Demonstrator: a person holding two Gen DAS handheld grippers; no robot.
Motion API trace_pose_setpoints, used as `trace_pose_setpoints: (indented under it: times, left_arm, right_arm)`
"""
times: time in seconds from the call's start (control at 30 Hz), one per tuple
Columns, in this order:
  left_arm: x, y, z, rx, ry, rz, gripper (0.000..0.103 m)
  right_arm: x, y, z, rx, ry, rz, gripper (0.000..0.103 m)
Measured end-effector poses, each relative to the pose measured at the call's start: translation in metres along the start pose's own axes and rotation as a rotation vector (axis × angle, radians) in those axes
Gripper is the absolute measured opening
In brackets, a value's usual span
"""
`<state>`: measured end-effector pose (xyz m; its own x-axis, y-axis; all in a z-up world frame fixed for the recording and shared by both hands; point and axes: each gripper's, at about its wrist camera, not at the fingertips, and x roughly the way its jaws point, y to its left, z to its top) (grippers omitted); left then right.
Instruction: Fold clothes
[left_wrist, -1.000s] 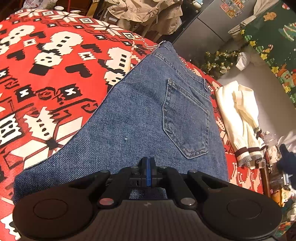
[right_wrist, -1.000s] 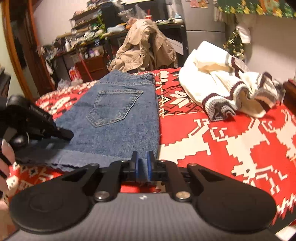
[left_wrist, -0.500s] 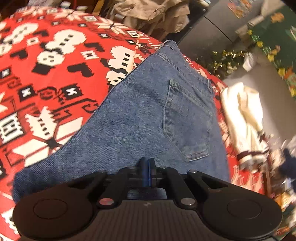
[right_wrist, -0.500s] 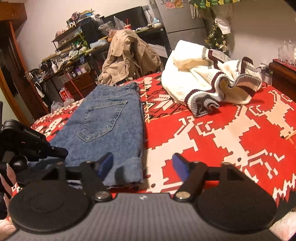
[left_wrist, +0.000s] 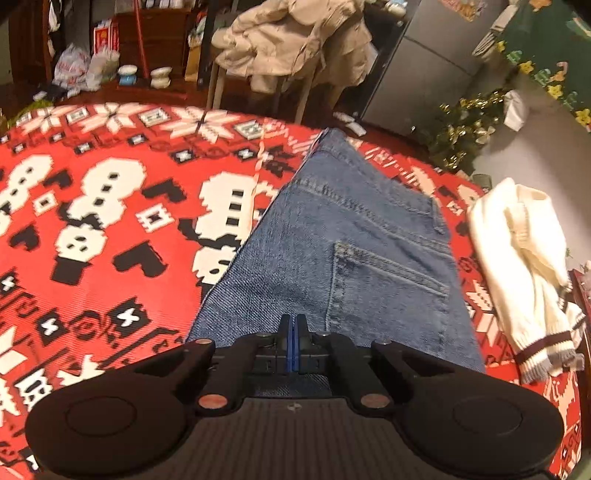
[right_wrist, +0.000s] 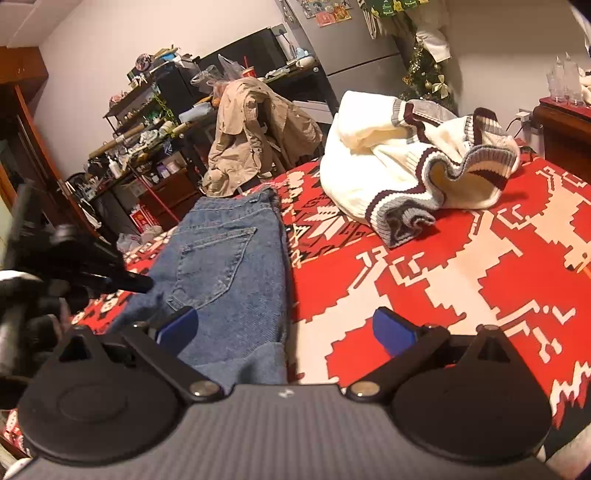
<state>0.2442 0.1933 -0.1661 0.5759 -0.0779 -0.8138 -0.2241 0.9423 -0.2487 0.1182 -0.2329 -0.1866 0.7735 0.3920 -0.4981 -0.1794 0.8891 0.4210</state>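
While the folded jeans (right_wrist: 229, 266) lay flat, the left tool (left_wrist: 293, 332) stayed pinched on denim, the right tool (right_wrist: 286, 328) released, and the sweater (right_wrist: 413, 173) lay crumpled.

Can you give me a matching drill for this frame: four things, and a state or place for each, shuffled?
Things:
1. left gripper
2. right gripper
3. jeans
4. cream sweater

States or places:
A. jaws spread wide, holding nothing
B. crumpled in a heap on the red blanket
C. jaws shut at the near denim edge
D. lying flat, back pocket up

Pairs: 1-C, 2-A, 3-D, 4-B
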Motion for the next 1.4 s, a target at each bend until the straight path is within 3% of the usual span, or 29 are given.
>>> trace_pose_setpoints:
  times: [0.27, 0.37, 0.43, 0.53, 0.63, 0.83, 1.0, 1.27, 1.4]
  left_arm:
    - [0.012, 0.008, -0.004, -0.048, 0.021, -0.027, 0.002]
    - [0.009, 0.015, -0.005, -0.076, 0.031, -0.058, 0.002]
    - [0.008, 0.018, -0.006, -0.086, 0.034, -0.071, 0.002]
    - [0.008, 0.021, -0.008, -0.101, 0.037, -0.083, 0.002]
    - [0.01, 0.024, -0.007, -0.129, 0.047, -0.092, 0.003]
    - [0.013, 0.033, -0.006, -0.171, 0.053, -0.126, 0.003]
    - [0.014, 0.04, -0.007, -0.213, 0.056, -0.16, 0.003]
    - [0.013, 0.045, -0.012, -0.215, 0.031, -0.192, 0.003]
    - [0.014, 0.051, -0.015, -0.239, 0.023, -0.221, 0.003]
  right_arm:
    - [0.0, -0.003, 0.003, 0.005, 0.01, 0.021, 0.101]
    - [0.002, 0.002, 0.011, -0.021, 0.039, 0.043, 0.081]
    - [0.004, 0.009, 0.018, -0.056, 0.058, 0.057, 0.056]
    - [0.02, 0.027, 0.035, -0.179, 0.097, 0.063, 0.031]
    - [0.037, 0.048, 0.054, -0.301, 0.132, 0.078, 0.019]
    - [0.102, 0.093, 0.099, -0.397, 0.191, 0.152, 0.01]
    - [0.168, 0.127, 0.111, -0.345, 0.29, 0.21, 0.003]
    - [0.241, 0.17, 0.098, -0.48, 0.384, 0.219, 0.003]
    - [0.271, 0.168, 0.086, -0.533, 0.413, 0.186, 0.0]
